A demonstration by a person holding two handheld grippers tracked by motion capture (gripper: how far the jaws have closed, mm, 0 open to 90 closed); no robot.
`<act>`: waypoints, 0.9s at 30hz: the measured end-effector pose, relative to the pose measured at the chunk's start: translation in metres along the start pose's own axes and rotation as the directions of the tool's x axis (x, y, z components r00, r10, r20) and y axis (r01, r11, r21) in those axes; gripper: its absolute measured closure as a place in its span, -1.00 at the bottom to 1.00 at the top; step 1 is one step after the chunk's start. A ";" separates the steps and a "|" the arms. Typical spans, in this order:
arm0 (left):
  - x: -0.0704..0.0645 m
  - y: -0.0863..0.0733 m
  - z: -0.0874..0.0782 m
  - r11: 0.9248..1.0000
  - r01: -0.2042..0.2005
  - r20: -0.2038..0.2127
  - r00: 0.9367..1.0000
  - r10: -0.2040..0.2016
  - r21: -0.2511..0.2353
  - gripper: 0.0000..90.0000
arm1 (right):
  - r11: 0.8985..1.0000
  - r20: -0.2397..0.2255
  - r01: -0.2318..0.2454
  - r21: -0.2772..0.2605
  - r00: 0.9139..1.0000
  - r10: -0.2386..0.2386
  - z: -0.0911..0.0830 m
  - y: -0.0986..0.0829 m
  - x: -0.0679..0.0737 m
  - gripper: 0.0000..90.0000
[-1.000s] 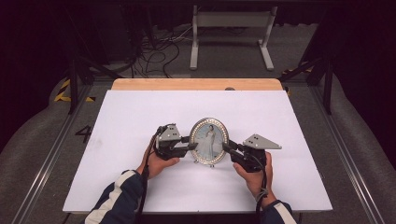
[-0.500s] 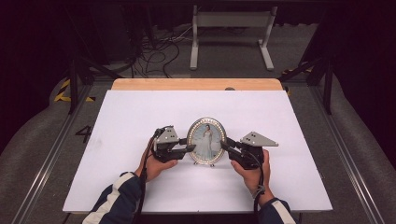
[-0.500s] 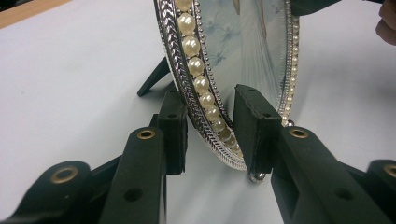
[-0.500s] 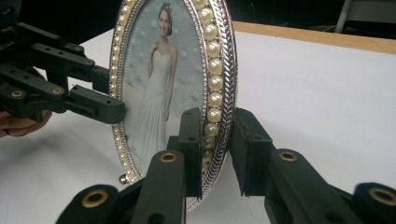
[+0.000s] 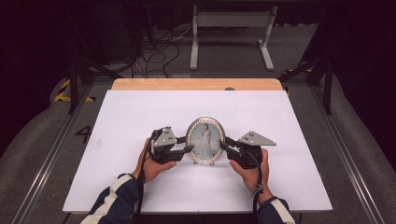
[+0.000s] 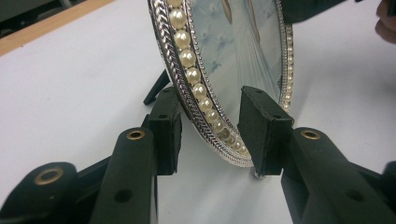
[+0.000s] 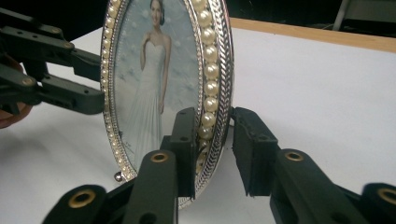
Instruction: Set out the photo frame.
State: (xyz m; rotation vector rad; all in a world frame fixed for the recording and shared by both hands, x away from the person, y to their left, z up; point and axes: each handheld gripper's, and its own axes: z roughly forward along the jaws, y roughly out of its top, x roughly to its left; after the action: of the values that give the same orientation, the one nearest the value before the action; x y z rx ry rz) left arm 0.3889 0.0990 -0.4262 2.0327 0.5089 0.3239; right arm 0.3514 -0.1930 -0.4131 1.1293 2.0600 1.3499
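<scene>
Near the middle of the high view, the frame (image 5: 205, 141) stands upright on the white surface (image 5: 116, 121). Left gripper (image 5: 186, 149) and right gripper (image 5: 223, 145) have fingers spread around its edges, not pinching. Letting go looks nearly done.

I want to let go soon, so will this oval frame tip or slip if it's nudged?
The frame probably tips easily: it stands upright on small feet and a thin back strut. Its glass front looks fragile. The pearl and metal rim may slip between the jaws, which straddle it with gaps showing.
</scene>
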 end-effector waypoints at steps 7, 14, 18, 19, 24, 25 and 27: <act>0.003 -0.001 -0.001 1.000 -0.005 0.000 1.000 0.005 0.010 0.54 | 1.000 -0.015 -0.001 0.013 1.000 0.002 0.001 -0.003 -0.001 0.53; 0.002 -0.001 -0.001 1.000 0.003 -0.002 1.000 -0.003 0.013 0.55 | 1.000 -0.022 0.002 0.015 1.000 -0.001 0.002 -0.002 -0.001 0.58; 0.001 -0.002 -0.002 1.000 0.002 -0.007 1.000 -0.002 0.018 0.55 | 1.000 -0.026 0.005 0.015 1.000 -0.005 0.003 -0.002 -0.001 0.61; 0.001 -0.002 -0.003 1.000 -0.001 -0.009 1.000 0.001 0.020 0.55 | 1.000 -0.027 0.005 0.014 1.000 -0.005 0.003 -0.001 -0.001 0.61; 0.000 -0.003 -0.004 1.000 -0.001 -0.014 1.000 0.001 0.020 0.55 | 1.000 -0.024 0.003 0.012 1.000 -0.002 0.005 -0.001 -0.001 0.61; 0.000 -0.003 -0.003 1.000 -0.001 -0.014 1.000 0.001 0.020 0.55 | 1.000 -0.026 0.002 0.012 1.000 -0.002 0.005 -0.001 -0.001 0.61; -0.001 -0.003 -0.003 1.000 -0.001 -0.015 1.000 0.001 0.019 0.55 | 1.000 -0.030 0.002 0.012 1.000 -0.002 0.005 -0.001 -0.002 0.61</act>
State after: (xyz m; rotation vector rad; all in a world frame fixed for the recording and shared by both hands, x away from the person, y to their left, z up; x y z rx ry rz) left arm 0.3863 0.1025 -0.4271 2.0499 0.5225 0.3367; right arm 0.3560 -0.1915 -0.4161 1.1185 2.0923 1.3635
